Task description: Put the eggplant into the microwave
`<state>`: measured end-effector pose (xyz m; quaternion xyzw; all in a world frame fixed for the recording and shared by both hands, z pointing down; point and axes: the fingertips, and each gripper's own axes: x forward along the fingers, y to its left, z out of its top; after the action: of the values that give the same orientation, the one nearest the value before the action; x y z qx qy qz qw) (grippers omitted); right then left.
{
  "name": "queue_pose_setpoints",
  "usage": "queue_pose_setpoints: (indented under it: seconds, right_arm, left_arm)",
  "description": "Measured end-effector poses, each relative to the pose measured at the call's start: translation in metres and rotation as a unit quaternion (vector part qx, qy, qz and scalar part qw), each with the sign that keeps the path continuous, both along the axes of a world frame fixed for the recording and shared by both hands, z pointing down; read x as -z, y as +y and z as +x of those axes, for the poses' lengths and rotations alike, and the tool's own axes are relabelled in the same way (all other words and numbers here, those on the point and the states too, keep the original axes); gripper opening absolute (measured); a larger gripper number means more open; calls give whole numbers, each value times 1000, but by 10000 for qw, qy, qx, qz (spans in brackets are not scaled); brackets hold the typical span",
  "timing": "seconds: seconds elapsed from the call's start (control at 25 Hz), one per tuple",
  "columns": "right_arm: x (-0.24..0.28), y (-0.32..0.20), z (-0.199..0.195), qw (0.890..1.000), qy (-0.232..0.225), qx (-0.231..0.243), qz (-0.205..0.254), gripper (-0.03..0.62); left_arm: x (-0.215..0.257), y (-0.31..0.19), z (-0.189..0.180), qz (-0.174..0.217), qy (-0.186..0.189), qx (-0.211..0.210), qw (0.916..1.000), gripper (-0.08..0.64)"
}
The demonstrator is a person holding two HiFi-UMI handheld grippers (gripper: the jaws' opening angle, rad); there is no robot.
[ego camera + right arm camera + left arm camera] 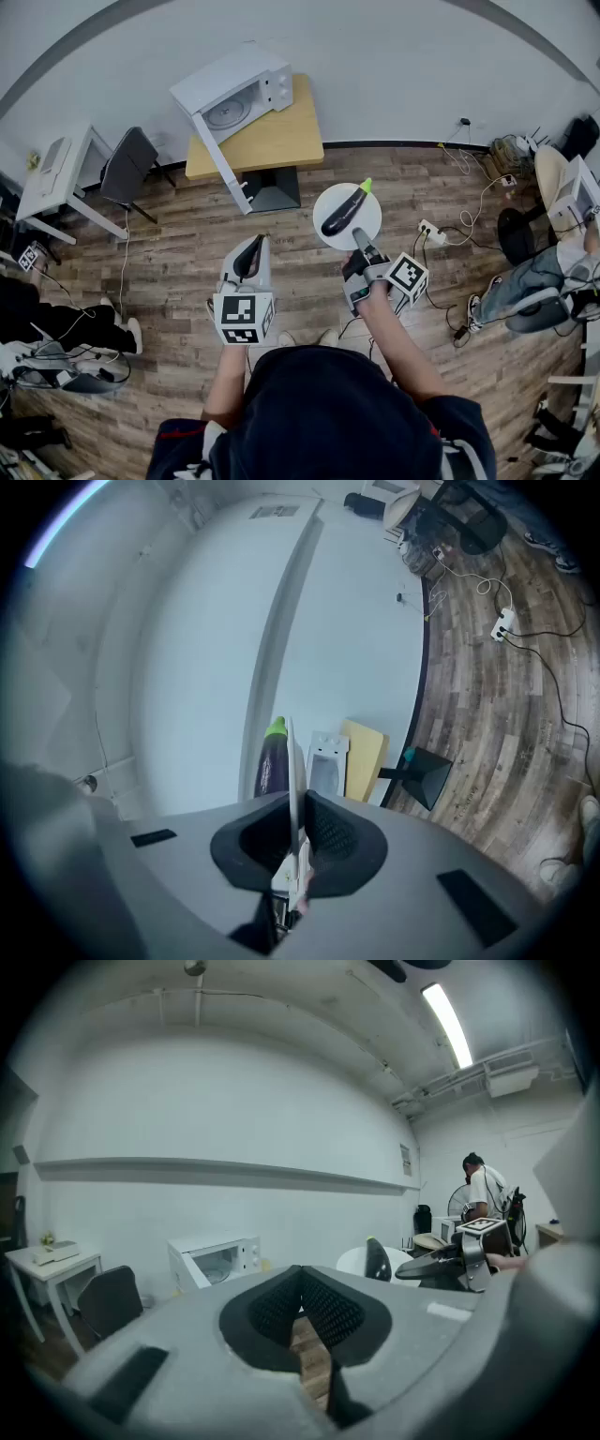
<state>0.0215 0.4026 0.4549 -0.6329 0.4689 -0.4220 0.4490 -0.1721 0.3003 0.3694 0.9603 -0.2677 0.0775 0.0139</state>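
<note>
The right gripper (360, 240) is clamped shut on the near rim of a round white plate (325, 202); in the right gripper view the plate's rim shows edge-on, pinched between the 2 black pads (330, 834). The dark purple eggplant (344, 211) lies on the plate with its green stem end pointing away from the person. Plate and eggplant are held in the air over the wooden floor (169, 253), well short of the microwave (234, 94), nearer the person than it and to its right in the head view.

The microwave is white and sits at the left end of a light wooden table (286, 131). Its door (225, 169) hangs wide open toward the person and the round turntable shows inside.

The left gripper (251, 247) has nothing in it: its 2 pads meet at the tips, with only floor showing through the gap beneath them. It is held just left of the right gripper, also well short of the microwave, pointing roughly toward the open door.

Left of the microwave stand a dark chair (127, 167) and, further left, a white desk (56, 178)
</note>
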Motion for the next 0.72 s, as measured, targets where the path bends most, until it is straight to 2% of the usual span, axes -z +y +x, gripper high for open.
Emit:
queue_pose_setpoints:
  seconds: [0.12,0.32,0.72]
  right_arm:
    - [0,-1,2,9999,-58,10,101,25]
    - [-2,5,9,10000,-42,-24,20,25]
    - [-16,31,29,9996,-288,-35,-73,26]
  left_arm:
    - [0,0,2,6,0,-5,10000,14]
    - [-2,5,7,1,-25,39,10000,14]
    - [-5,31,25,-4,-78,129,9999,14]
